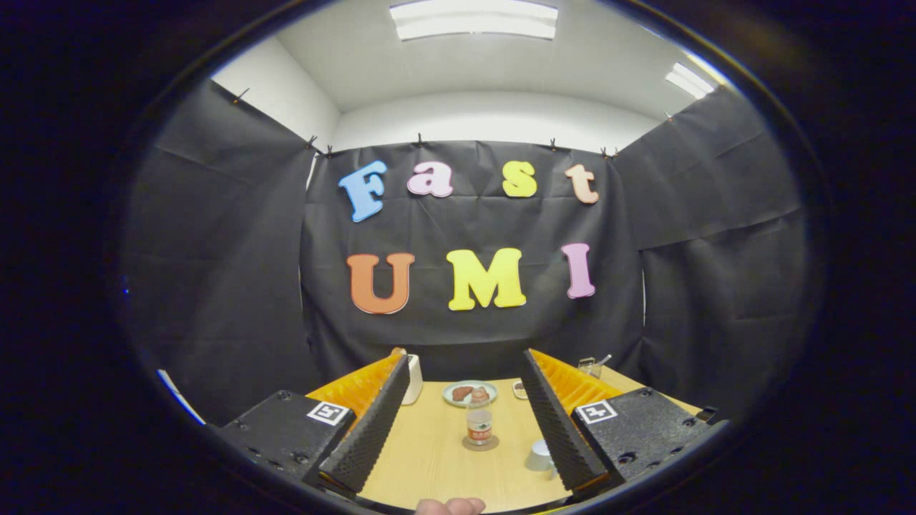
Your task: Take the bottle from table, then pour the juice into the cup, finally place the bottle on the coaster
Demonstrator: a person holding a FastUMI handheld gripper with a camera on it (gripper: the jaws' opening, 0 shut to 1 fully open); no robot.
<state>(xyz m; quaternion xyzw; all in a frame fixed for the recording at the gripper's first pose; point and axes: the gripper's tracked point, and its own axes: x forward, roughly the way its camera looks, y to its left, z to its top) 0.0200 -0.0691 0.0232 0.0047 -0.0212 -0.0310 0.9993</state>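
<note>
Hand: a bit of a hand (451,506) shows at the near edge of the tabletop (429,458), below the fingers.
Fingers: the gripper (461,422) stands wide open with nothing between its pads; the two black ribbed fingers (368,429) splay apart and frame the work area.
Cup: a pale cup (540,455) sits on the tabletop just beside the right finger's inner face, partly hidden by it, nearer than the bottle.
Bottle: a small clear bottle (479,422) with a red label stands upright, centred between the fingers and a little ahead of them.
Coaster: a round brown coaster (479,444) lies under the bottle's base, so the bottle appears to stand on it already.
Step in hand: judging from the open, empty fingers, either the reach to take the bottle or the let-go after setting it down; I cannot tell which, nor the juice level or what the cup holds.
If reaching: go straight forward, keep the bottle centred, close on the label band below the cap, and keep the right finger clear of the cup.
Risk: the bottle looks light and narrow; a one-sided touch could tip it.
Farther: a plate (469,393) with dark food sits beyond the bottle, a white container (413,379) behind the left finger, small items beyond the right finger.
</note>
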